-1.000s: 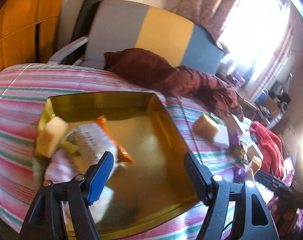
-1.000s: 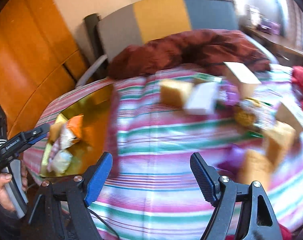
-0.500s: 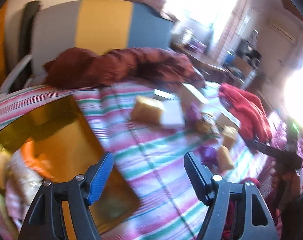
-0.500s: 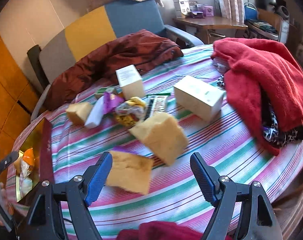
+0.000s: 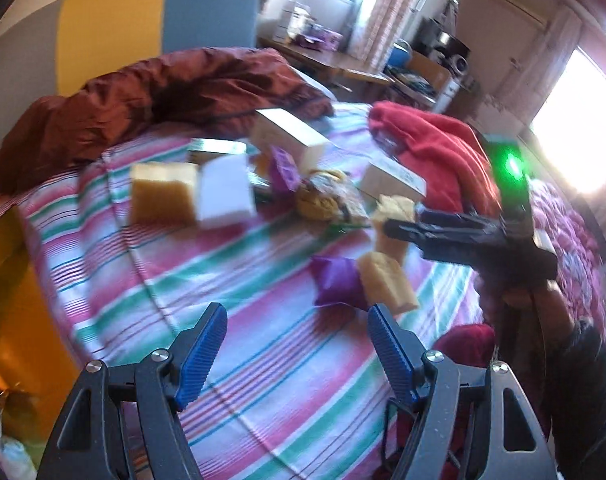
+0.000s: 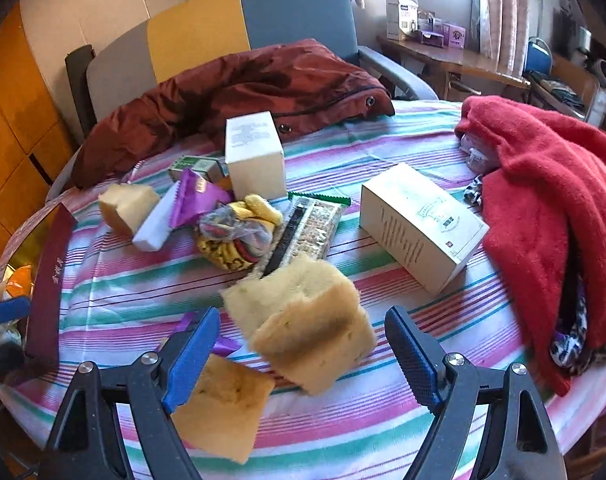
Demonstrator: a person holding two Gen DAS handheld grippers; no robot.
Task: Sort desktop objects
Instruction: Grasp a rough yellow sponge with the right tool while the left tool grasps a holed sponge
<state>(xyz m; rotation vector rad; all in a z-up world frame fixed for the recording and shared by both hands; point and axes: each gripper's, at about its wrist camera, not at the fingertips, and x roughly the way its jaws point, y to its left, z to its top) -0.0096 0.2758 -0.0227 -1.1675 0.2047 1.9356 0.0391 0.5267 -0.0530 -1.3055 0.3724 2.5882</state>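
Relative to the preceding frames, the left gripper (image 5: 295,340) had swung away from the gold tray (image 5: 11,300), which now lay at the left margin of its view, and the right gripper (image 6: 301,344) had closed in on the large sponge block (image 6: 303,320). Both grippers stood with jaws wide apart, empty. Landmark: the large sponge block, resting on the striped tablecloth (image 6: 383,412) between the right gripper's fingers without visible contact. A smaller sponge (image 6: 223,412) lay just in front and to the left of it, beneath the left finger. Directly behind the block lay a clear snack pack (image 6: 315,224) and a yellow patterned bundle (image 6: 239,236); farther behind stood an upright white box (image 6: 255,156). To its right rear lay a second white box (image 6: 419,228), and beyond that a red towel (image 6: 551,200). Far left of it sat the tray's dark red wall (image 6: 49,280).
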